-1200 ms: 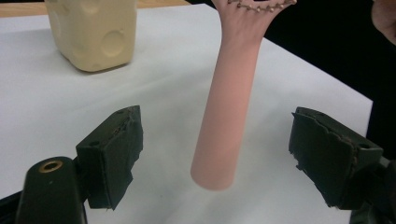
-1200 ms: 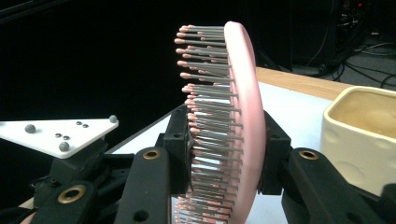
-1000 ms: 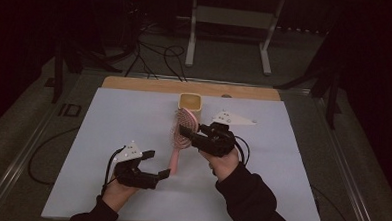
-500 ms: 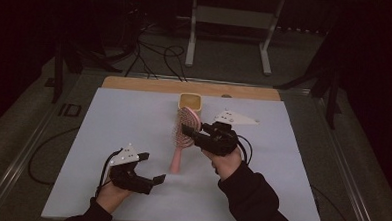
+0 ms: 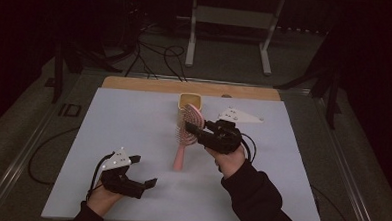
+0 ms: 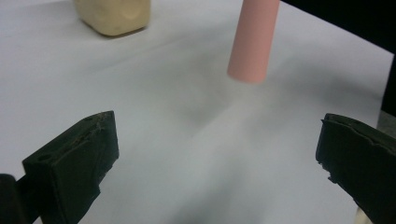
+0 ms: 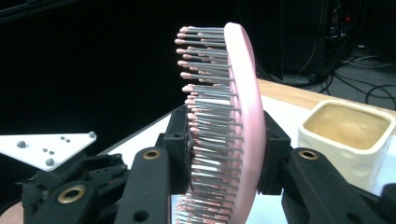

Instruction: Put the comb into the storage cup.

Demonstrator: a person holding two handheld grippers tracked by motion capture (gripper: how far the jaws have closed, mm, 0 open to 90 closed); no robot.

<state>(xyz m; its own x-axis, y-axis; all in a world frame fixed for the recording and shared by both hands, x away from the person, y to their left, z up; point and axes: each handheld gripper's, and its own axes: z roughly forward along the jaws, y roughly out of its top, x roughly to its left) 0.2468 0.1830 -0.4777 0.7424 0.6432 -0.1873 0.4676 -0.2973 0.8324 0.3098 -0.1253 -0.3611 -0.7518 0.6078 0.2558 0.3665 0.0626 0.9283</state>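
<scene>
The left gripper (image 5: pixel 143 176) sits nearest, low at the front of the worktop (image 5: pixel 133 123), with its jaws spread wide and nothing between them. A second ago those jaws reached to the tip of the brush's handle; they have just been opening, and the hand has drawn back toward the person, so the handle end now stands apart from it. In the left gripper view that pink handle tip (image 6: pixel 252 42) hangs above the white sheet, clear of both jaws, with a soft shadow beneath it.

That leaves the brush (image 5: pixel 185 135) to the right gripper (image 5: pixel 198 133) alone, whose jaws pinch its head, one against the bristles and one against the smooth back. In the right gripper view the head (image 7: pixel 243 116) stands on edge between them. I judge the handover finished, and the beige cup (image 5: pixel 190 101) just behind the head is the likely place for the brush, handle down; it would first have to be lifted and tipped upright.

Whether the handle tip touches the sheet or floats just above it is hard to say from the high view. The cup's lower half is hidden behind the head there, its inside is shown as no more than a dull tan surface in the right gripper view, and the room beyond the worktop is too dark to read
</scene>
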